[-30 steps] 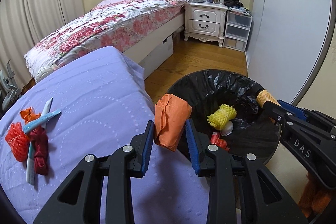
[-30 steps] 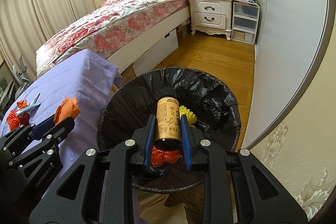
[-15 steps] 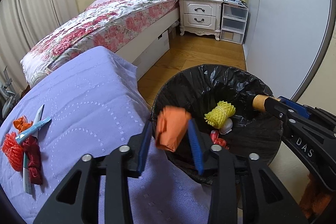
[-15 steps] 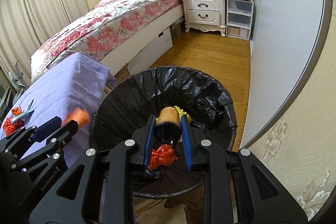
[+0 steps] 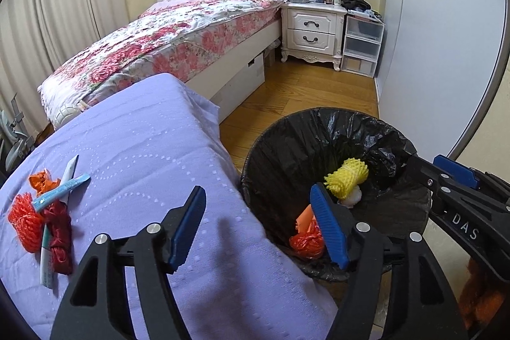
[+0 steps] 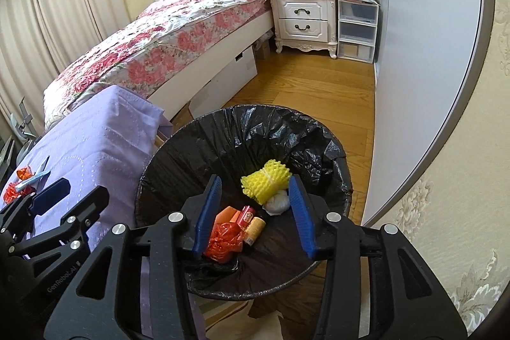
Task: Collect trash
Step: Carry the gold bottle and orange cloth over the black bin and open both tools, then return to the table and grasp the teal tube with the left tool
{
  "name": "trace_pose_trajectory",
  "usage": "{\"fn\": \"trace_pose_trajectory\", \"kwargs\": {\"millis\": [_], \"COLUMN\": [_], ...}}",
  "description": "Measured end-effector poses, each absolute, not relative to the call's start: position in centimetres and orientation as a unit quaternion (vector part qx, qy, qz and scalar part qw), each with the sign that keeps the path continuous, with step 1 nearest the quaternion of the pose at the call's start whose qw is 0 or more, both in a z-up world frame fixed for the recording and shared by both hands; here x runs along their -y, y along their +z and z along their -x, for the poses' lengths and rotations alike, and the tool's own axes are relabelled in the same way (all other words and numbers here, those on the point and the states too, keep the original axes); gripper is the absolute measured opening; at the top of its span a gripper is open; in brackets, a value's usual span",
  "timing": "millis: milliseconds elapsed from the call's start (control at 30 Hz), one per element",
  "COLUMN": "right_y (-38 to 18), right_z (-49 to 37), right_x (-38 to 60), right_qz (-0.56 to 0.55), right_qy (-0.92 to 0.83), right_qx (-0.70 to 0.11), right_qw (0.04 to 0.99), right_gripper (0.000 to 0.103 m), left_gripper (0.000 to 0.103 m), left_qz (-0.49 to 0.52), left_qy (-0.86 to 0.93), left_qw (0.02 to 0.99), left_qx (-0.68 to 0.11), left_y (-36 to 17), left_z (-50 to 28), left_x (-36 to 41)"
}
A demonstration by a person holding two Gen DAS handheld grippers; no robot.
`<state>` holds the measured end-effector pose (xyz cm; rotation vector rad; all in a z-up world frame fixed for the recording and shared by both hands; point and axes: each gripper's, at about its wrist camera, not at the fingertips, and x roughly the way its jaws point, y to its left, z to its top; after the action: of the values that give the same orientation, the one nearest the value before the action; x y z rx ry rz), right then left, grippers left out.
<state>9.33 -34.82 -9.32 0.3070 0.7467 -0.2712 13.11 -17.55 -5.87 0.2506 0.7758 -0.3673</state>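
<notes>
A black-lined bin (image 5: 318, 129) (image 6: 255, 117) stands beside the purple-clothed table (image 5: 143, 148). Inside lie a yellow foam net (image 6: 266, 184), an orange paper (image 6: 226, 214), a red bag (image 6: 223, 241) and a yellow-labelled bottle (image 6: 255, 228). My left gripper (image 5: 256, 190) hangs over the table edge and the bin rim, its jaws opening with nothing between them. My right gripper (image 6: 255, 179) is above the bin, jaws opening and empty. On the table's left lie a red net (image 5: 24, 222), a dark red bag (image 5: 59, 231), an orange wrapper (image 5: 40, 180) and a blue tube (image 5: 60, 187).
A bed with a floral cover (image 5: 178, 37) stands behind the table, and a white nightstand (image 5: 312, 27) with plastic drawers (image 5: 363, 43) is in the far corner. Wood floor (image 5: 302, 91) runs between bed and a grey wardrobe door (image 5: 440, 53). Paper lies beneath the bin (image 6: 264, 324).
My left gripper let go of the orange paper, which dropped into the bin. My right gripper released the bottle, which now lies at the bin's bottom. Both jaws have widened.
</notes>
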Motion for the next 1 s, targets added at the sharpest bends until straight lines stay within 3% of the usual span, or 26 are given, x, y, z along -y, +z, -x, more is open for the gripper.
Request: {"fn": "trace_pose_trajectory", "kwargs": {"millis": [867, 1000], "right_y": [-8.7, -8.6], "right_z": [-11.3, -11.6], "right_x": [19.9, 17.6], "right_qz": [-0.077, -0.059], "right_qy": [0.014, 0.033], "right_qx": [-0.394, -0.398], "right_qw": [0.916, 0.915], "right_gripper": [0.044, 0.044], "left_gripper": [0.066, 0.060], "left_qz": [-0.046, -0.036], "left_qy": [-0.010, 0.002], "left_qw": [0.925, 0.921], "left_qx": [-0.376, -0.389], "left_y": [-4.6, -5.4], "left_z": [-11.0, -11.6], "left_x": [-2.0, -3.8]}}
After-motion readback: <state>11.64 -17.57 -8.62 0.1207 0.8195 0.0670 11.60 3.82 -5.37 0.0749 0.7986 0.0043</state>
